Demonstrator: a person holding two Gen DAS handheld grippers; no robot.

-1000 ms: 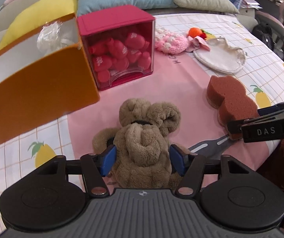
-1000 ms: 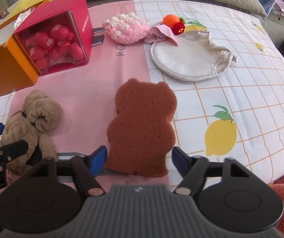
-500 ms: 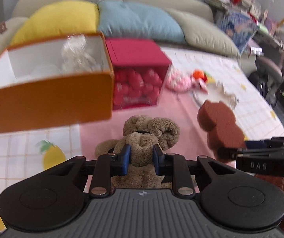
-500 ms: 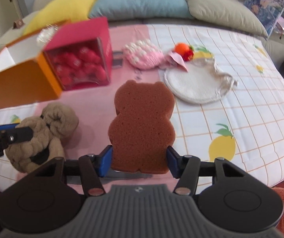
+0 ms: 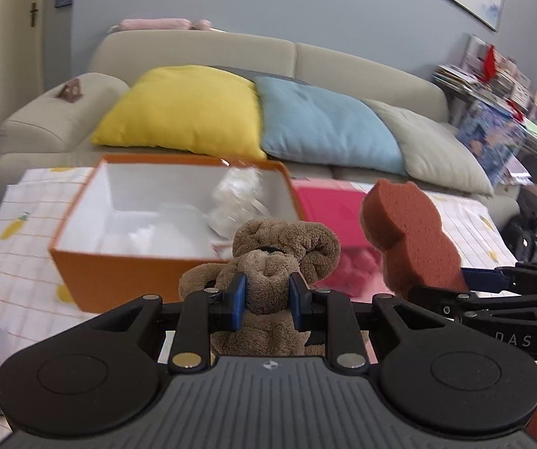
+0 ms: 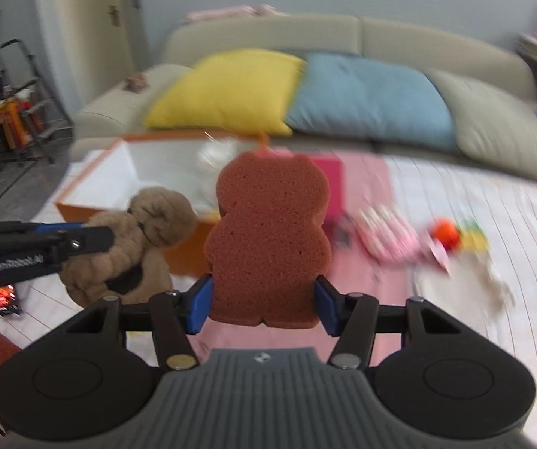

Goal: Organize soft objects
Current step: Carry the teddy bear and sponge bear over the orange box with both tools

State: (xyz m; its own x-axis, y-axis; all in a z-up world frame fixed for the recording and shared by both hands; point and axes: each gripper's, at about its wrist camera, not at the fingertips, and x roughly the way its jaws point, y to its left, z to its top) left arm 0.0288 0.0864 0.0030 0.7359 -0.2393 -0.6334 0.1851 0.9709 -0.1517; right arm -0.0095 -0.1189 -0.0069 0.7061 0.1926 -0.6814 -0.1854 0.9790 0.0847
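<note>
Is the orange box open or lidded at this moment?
Open. The orange box has no lid on it; its white inside and a clear wrapper show from above.

Three cushions (image 5: pixel 190 110) – two boxes (image 5: pixel 92 269) (orange, pink).

- The room was evenly and softly lit; no single light source showed, and shadows were faint.
- The left wrist view was mostly sharp, though the clear wrapping (image 5: pixel 239 197) inside the orange box (image 5: pixel 126 277) was smeared.
- The right wrist view was heavily motion-blurred: the cushions (image 6: pixel 231 89), the tablecloth (image 6: pixel 493 224) and the small toys (image 6: pixel 444 232) streaked, while the brown sponge (image 6: pixel 268 239) stayed crisp.
- Both fisheye views bent the sofa (image 5: pixel 201 50) and walls, with dark corners at the edges.
</note>
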